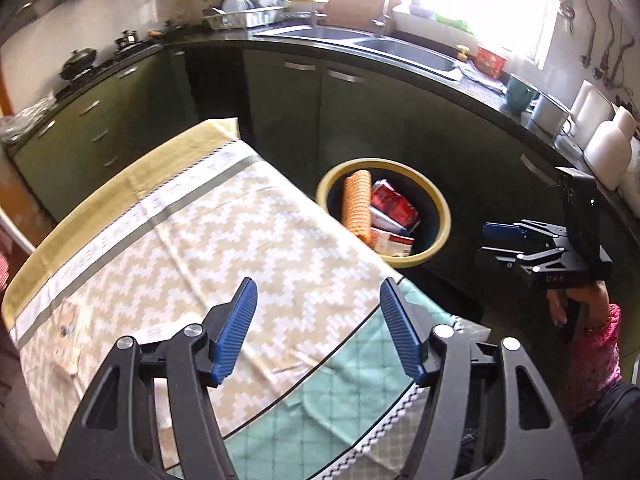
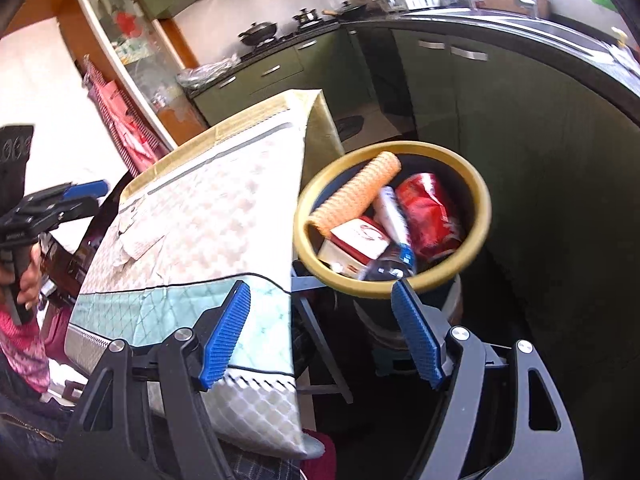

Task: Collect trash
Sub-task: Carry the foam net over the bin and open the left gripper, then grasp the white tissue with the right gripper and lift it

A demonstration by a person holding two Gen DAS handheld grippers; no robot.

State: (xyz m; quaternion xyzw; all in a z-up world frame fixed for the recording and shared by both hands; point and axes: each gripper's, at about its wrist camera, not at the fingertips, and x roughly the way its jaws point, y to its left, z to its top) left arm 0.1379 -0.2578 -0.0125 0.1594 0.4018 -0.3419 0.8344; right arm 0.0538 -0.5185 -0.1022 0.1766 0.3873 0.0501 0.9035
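Ahead of both wide-open, empty grippers, left gripper (image 1: 316, 332) and right gripper (image 2: 322, 334), the bin (image 2: 486, 204) is showing a bottle (image 2: 394, 266) only to the right wrist.

Yellow-rimmed bin (image 2: 482, 204) holds an orange waffle-textured roll (image 2: 356, 194) and perhaps a red wrapper (image 2: 430, 216); beige zigzag tablecloth (image 1: 224, 232).

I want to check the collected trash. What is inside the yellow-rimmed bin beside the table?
The bin holds an orange roll, a red packet, a white-and-red carton and a bottle. Anything beneath them is covered.
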